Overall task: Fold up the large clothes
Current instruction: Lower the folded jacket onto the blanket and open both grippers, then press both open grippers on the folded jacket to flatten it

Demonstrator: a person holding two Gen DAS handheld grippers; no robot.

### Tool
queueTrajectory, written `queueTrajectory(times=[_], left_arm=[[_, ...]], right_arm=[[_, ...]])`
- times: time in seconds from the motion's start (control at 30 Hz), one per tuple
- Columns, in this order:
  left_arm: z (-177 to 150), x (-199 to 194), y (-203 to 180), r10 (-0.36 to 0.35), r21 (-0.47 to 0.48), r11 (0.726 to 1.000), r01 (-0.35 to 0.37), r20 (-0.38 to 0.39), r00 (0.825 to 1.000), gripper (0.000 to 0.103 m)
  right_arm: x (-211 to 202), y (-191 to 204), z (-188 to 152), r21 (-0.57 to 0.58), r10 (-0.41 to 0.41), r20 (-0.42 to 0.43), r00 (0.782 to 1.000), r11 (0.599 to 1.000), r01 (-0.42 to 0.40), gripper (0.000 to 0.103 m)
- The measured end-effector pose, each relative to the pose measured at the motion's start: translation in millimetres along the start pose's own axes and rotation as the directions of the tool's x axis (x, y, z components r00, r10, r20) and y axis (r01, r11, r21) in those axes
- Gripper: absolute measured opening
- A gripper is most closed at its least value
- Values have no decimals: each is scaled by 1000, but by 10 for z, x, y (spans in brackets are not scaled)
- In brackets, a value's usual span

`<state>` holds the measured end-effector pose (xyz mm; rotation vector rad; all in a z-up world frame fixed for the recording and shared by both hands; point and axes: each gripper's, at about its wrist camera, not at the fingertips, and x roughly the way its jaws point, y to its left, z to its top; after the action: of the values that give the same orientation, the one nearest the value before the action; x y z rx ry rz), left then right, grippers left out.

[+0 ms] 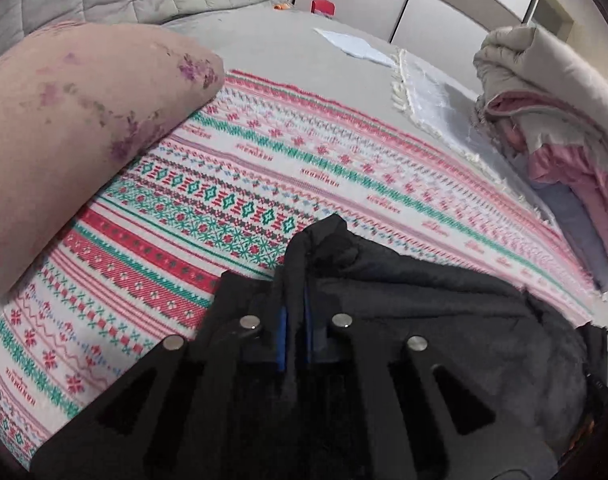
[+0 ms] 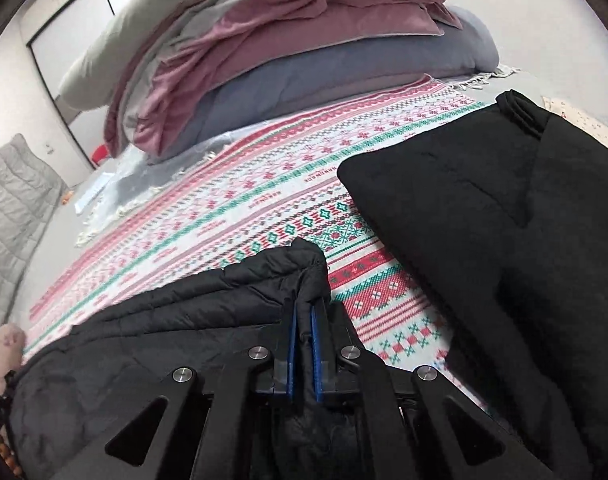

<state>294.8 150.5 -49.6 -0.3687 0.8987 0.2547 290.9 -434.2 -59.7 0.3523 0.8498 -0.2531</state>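
Both claws clamped on the black quilted jacket (image 2: 152, 344), over the patterned blanket (image 1: 232, 168).

The left gripper (image 1: 296, 320) pinches a jacket corner between its blue pads; the right gripper (image 2: 304, 320) bites another padded edge. Beside the right claw, a folded black garment (image 2: 483, 216) lies on the blanket. At the blanket's far edge sits a pile of bedding (image 2: 288, 48).

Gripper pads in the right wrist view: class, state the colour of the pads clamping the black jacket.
Blue pads, seen best in the right wrist view.
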Motion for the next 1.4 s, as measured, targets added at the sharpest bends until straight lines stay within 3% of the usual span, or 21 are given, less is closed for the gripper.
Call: queueTrajectory(times=[0.13, 0.27, 0.4, 0.47, 0.53, 0.63, 0.7, 0.73, 0.87, 0.97, 1.07, 1.17, 1.3, 1.4], left_arm=[[-70, 177, 39, 2, -19, 1000, -3, -31, 1000, 9], [-121, 181, -8, 29, 15, 999, -28, -21, 999, 13], [-113, 125, 16, 15, 9, 1000, -15, -40, 999, 17], [-74, 1, 41, -4, -7, 1000, 4, -37, 999, 28], [-48, -148, 72, -23, -36, 999, 23, -15, 1000, 39], [-28, -492, 78, -52, -75, 996, 54, 32, 998, 45], [-52, -690, 33, -69, -70, 995, 72, 51, 996, 46], [-102, -825, -15, -77, -62, 995, 81, 66, 995, 49], [-453, -1166, -382, -158, 37, 987, 156, 60, 986, 64], [-891, -1309, -940, -194, 270, 944, 190, -12, 981, 64], [-1320, -1327, -1366, -137, 425, 894, 138, -33, 990, 64], [-1565, -1226, -1555, -136, 453, 877, 161, -88, 987, 64], [-1722, -1089, -1670, -99, 485, 864, 137, -103, 990, 64], [-1735, -972, -1657, -93, 476, 868, 143, -127, 988, 65]], right_arm=[[196, 38, -81, -16, -54, -28, 998, 998, 54, 8], [271, -67, -90, 32, -28, -49, 998, 999, 30, 10], [228, -106, -79, 50, -8, -60, 998, 999, 11, 18], [111, -125, -48, 79, 13, -70, 997, 997, -8, 21], [-137, -168, -4, 138, 93, -34, 995, 986, -88, 23], [-619, -176, 28, 156, 150, 59, 987, 975, -157, 40], [-892, -166, -13, 144, 170, 107, 980, 972, -184, 75], [-990, -168, -41, 140, 174, 125, 977, 971, -191, 78], [-1218, -93, -178, 97, 187, 74, 979, 976, -194, 78], [-1277, -6, -418, 66, 266, -1, 964, 962, -265, 78], [-1348, 94, -706, 5, 265, -39, 963, 964, -266, 77], [-1412, 147, -861, -47, 259, -52, 965, 964, -261, 76], [-1340, 116, -891, 12, 295, -48, 954, 955, -295, 76], [-980, 221, -985, -32, 240, -145, 960, 968, -247, 76]])
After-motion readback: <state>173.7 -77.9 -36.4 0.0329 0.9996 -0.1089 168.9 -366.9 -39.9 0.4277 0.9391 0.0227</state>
